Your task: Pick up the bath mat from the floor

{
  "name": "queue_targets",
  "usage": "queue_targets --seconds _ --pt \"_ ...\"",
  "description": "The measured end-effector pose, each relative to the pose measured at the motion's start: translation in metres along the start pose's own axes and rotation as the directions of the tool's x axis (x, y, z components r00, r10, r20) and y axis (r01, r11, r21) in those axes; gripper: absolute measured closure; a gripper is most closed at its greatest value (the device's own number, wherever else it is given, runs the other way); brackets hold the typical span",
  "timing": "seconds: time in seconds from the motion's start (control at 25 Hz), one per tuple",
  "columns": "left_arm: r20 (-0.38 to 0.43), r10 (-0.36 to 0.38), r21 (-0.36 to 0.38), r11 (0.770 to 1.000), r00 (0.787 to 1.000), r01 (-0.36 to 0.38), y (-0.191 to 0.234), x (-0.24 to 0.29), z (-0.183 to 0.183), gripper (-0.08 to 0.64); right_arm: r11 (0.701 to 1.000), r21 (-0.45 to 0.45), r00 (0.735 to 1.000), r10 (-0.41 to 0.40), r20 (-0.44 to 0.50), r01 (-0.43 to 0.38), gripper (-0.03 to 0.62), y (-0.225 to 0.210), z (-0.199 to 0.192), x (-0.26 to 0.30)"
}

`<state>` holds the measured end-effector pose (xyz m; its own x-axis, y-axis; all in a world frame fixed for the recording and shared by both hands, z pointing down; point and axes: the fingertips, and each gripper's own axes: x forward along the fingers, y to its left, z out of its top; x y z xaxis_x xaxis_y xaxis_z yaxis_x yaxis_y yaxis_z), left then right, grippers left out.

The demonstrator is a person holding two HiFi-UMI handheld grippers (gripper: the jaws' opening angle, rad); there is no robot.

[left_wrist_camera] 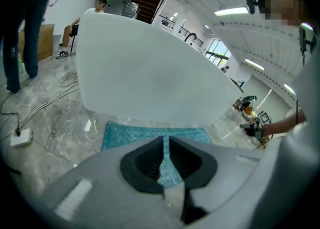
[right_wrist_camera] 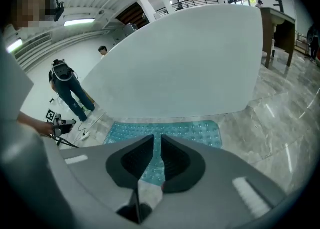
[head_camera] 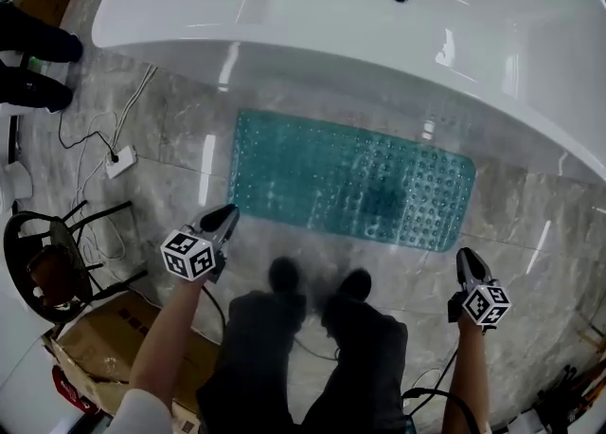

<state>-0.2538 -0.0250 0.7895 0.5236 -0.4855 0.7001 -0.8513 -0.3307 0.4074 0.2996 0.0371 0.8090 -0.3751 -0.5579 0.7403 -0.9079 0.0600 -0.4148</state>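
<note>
Teal bath mat [head_camera: 350, 181] lying flat beside the bathtub [head_camera: 331, 6]

I am seeing a translucent, studded mat lying on the marble floor [head_camera: 530, 233] along the bathtub's side; its edge away from the bathtub is facing bare floor. The left gripper [head_camera: 230, 210] and right gripper [head_camera: 465, 254] are hovering off that edge, jaws barely parted, gripping nothing. Reflections are blurring the bathtub-side edge.

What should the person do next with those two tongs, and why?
Probably lower both to the near edge of the bath mat and open them wider. The left tongs are by its near left corner and the right tongs are off its near right corner. Each shows only a narrow gap with nothing in it, and the mat lies flat on the floor.
</note>
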Motion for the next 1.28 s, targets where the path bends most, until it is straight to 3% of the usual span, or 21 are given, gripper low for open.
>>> queue_targets --seconds 0.68,1.04,1.28 --pt "-0.014 0.029 0.052 0.998 0.999 -0.029 0.125 0.145 -0.087 0.482 0.998 -0.043 0.999 -0.039 0.023 0.040 0.509 -0.101 -0.078 0.157" --pt "-0.109 0.119 0.102 0.989 0.987 -0.108 0.210 0.202 -0.151 0.430 0.993 -0.078 0.996 -0.085 -0.017 0.084 0.485 -0.159 -0.129 0.218" --pt "-0.140 0.171 0.130 0.980 0.975 -0.153 0.247 0.220 -0.170 0.413 0.989 -0.102 0.993 -0.110 -0.044 0.105 0.467 -0.188 -0.150 0.236"
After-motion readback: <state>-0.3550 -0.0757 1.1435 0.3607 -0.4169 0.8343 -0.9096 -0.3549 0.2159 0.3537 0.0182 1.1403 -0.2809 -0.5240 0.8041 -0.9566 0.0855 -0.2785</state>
